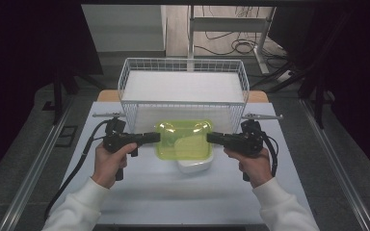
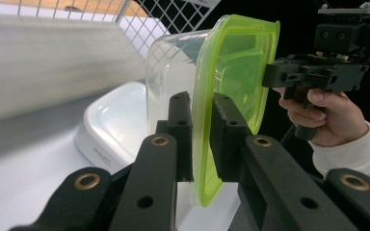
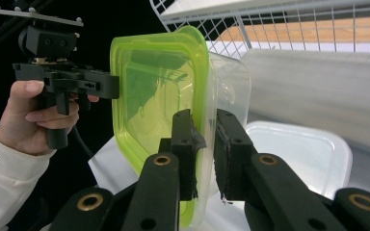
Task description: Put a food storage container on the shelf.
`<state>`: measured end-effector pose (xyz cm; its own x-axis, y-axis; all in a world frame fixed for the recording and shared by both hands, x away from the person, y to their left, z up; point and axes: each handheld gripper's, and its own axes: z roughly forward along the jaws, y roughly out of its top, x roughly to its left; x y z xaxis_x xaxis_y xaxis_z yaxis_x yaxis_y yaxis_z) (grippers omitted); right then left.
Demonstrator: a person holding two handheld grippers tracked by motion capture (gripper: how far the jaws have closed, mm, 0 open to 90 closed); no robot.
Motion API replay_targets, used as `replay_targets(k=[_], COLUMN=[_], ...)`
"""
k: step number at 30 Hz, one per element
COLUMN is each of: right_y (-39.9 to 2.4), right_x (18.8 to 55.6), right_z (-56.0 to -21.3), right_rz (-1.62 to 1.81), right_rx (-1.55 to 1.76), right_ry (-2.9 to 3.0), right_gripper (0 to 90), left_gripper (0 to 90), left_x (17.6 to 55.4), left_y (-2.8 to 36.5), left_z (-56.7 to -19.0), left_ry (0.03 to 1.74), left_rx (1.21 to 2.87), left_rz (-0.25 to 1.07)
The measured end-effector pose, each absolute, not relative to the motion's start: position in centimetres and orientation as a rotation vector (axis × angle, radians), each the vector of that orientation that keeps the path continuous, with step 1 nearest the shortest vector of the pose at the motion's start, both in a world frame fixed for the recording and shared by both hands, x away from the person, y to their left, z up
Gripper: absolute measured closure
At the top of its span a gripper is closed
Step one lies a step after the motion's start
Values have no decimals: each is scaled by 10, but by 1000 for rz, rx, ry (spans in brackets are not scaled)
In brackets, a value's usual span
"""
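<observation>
The green-lidded box point(image 1: 183, 139) hangs above the white box point(image 1: 194, 165), in front of the wire basket point(image 1: 183, 84). The left gripper point(image 1: 155, 137) and right gripper point(image 1: 211, 138) each clamp one lid edge, probably to keep it level.

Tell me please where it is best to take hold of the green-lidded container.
Grip the green-lidded container at its protruding lid rim, coming level from its two opposite short sides. The rim is thin enough to pinch; the left tool and right tool already clamp it there.
</observation>
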<state>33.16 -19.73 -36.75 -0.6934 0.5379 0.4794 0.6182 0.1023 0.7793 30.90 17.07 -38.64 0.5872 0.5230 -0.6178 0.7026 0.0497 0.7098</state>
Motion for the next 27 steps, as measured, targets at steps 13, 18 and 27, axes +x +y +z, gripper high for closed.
replay_targets(k=[13, 18, 27], right_y=[-194, -194, -194], right_x=[347, 351, 359], right_z=[-354, -352, -343], right_rz=[-1704, -1710, -1722], right_rx=[-1172, -1163, -1157], right_ry=[-2287, -2287, -2285], right_gripper=[790, 789, 789], left_gripper=[802, 802, 802], left_x=[324, 328, 336], left_y=[174, 175, 175], left_z=[-376, -375, -365], left_ry=[1036, 1039, 1037], left_rx=[1594, 1587, 1582], left_rz=[-172, -173, -161])
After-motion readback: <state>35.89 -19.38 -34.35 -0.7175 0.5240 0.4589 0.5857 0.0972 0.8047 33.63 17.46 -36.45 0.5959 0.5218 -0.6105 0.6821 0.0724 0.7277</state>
